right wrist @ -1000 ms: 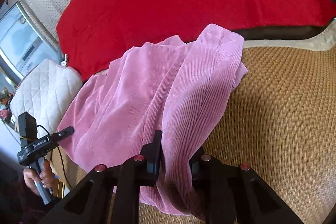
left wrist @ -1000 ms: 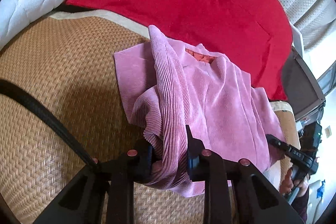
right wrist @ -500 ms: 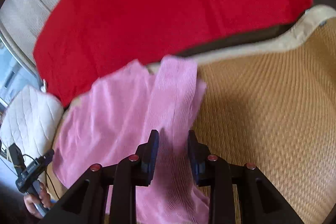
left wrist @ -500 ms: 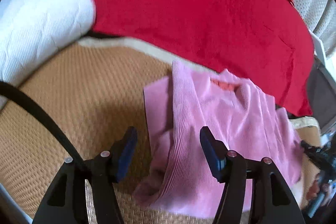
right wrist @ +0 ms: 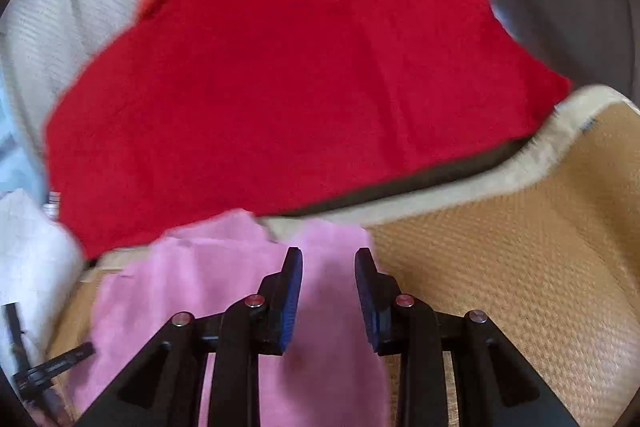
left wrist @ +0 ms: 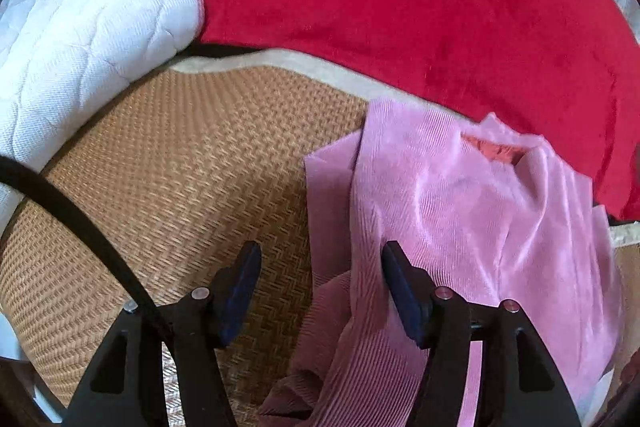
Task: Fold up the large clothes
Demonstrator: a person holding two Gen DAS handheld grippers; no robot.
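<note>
A pink ribbed garment (left wrist: pixel 460 211) lies bunched on the woven mat (left wrist: pixel 192 171), with a folded sleeve strip running down its left side. My left gripper (left wrist: pixel 320 283) is open above the garment's left edge. The sleeve strip passes near the right pad, but nothing is pinched. In the right wrist view the same pink garment (right wrist: pixel 208 287) lies below my right gripper (right wrist: pixel 329 291). That gripper is open by a narrow gap and hovers over the cloth, and its pads do not press on it.
A large red blanket (left wrist: pixel 400 7) (right wrist: pixel 300 87) covers the surface behind the mat. A white quilted cushion (left wrist: pixel 80 39) sits at the left. The other hand-held gripper's handle (right wrist: pixel 44 367) shows at the lower left of the right wrist view. Bare mat (right wrist: pixel 500 287) extends to the right.
Both grippers were shut on folds of the pink sleeve and have let go. The left jaws opened wide. The right gripper rose and tilted up, so more red blanket shows.
</note>
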